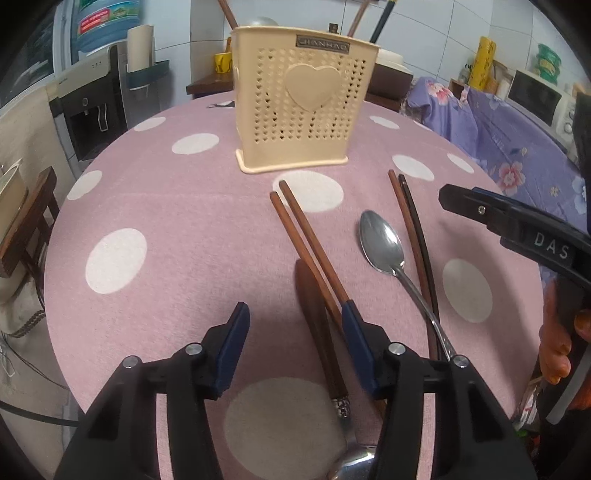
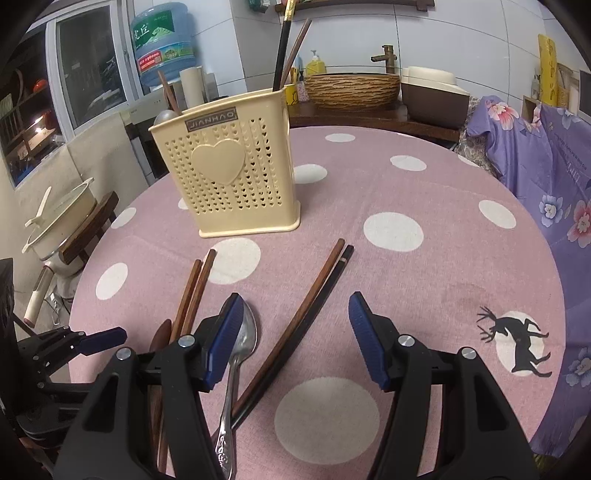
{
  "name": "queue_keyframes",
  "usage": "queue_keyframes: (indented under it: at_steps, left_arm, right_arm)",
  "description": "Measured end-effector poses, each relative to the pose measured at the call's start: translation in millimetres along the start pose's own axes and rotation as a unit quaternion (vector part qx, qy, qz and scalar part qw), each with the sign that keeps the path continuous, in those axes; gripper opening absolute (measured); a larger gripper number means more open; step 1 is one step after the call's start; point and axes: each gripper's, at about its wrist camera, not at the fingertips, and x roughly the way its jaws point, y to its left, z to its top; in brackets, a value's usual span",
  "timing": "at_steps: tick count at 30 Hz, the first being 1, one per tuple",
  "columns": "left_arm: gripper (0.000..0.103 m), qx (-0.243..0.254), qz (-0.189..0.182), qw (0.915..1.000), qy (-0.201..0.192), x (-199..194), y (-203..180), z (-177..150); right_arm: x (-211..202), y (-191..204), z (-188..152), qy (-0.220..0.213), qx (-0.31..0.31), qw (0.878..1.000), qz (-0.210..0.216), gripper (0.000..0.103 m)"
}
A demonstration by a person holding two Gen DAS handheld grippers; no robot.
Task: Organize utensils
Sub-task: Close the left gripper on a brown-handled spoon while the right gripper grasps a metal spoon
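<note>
Four chopsticks, one metal spoon and one wooden spoon lie at six o'clock of the cream holder on the pink dotted counter. Left claw and right claw both hang released, grasping nothing. A tiled wall stands behind.

Four loose chopsticks, two spoons, one holder.
</note>
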Motion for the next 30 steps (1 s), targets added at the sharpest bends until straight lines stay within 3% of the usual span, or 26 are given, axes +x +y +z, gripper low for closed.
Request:
queue_keyframes:
  at_steps: [3,10,18,23,30]
  left_arm:
    - [0.042,-0.003,0.002,0.9999,0.010,5,0,-3]
    - [0.039,-0.003,0.014,0.9998,0.011,6,-2,-3]
    - [0.030,0.000,0.024,0.9996,0.011,13,-1,6]
    - [0.021,-0.008,0.024,0.9996,0.010,17,2,11]
    - [0.019,-0.034,0.007,0.9993,0.009,14,7,10]
  right_arm:
    - [0,0,-2,0.003,0.001,1.000,-0.004,0.060]
    - [2,-2,-4,0.013,-0.001,1.000,-0.016,0.060]
    - [12,18,-9,0.040,-0.039,0.998,0.024,0.060]
    - [14,21,-10,0.046,-0.044,0.998,0.029,0.060]
    - [21,29,-9,0.056,-0.059,0.996,0.030,0.060]
